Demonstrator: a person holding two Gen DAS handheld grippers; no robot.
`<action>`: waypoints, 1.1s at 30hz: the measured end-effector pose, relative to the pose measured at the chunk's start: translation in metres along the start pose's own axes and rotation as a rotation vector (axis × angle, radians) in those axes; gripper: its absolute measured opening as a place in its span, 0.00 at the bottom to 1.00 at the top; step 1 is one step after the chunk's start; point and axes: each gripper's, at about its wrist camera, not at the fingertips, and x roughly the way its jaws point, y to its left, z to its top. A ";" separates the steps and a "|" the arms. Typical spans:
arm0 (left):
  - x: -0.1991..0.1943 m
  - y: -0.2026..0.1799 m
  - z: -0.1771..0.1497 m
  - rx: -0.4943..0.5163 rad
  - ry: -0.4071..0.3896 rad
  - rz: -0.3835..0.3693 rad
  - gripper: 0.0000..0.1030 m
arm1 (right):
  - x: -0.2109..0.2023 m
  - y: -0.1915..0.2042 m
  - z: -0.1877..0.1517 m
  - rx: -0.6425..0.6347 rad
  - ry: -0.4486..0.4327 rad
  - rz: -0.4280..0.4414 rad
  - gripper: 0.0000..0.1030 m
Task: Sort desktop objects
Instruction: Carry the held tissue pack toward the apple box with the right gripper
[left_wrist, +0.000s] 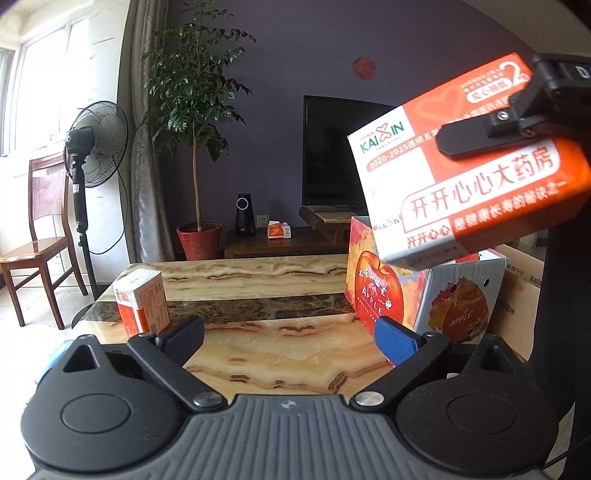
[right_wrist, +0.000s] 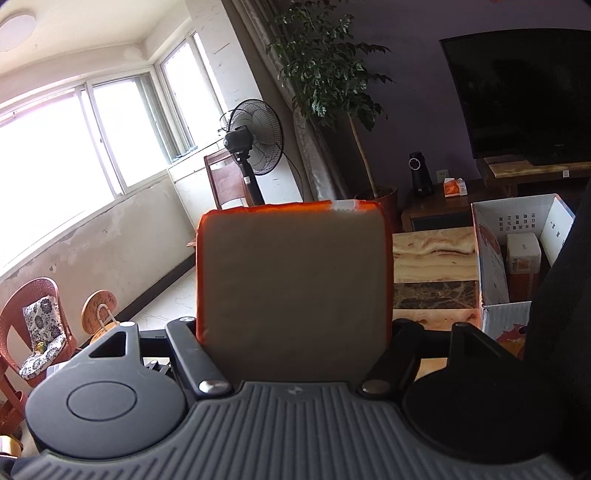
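I see the marble tabletop (left_wrist: 280, 343) stretching ahead, with the open apple carton (left_wrist: 424, 299) standing at its right edge; one small box (right_wrist: 522, 254) already sits inside it. My right gripper (right_wrist: 293, 339) is clamped on an orange-and-white pharmacy box (left_wrist: 469, 166), held in the air above the carton. My left gripper (left_wrist: 291, 336) hangs low over the tabletop, jaws spread wide with nothing between them. A smaller orange box (left_wrist: 142, 302) stands upright at the tabletop's left side.
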 end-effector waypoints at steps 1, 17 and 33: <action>0.000 0.000 0.000 0.001 -0.001 -0.001 0.96 | 0.001 0.000 0.000 0.001 0.000 0.000 0.71; 0.001 -0.002 0.001 -0.012 -0.005 -0.017 0.98 | 0.007 -0.026 0.004 0.106 -0.021 0.012 0.71; 0.005 -0.006 0.007 -0.049 -0.026 -0.050 0.98 | 0.000 -0.023 -0.018 0.104 0.018 0.157 0.71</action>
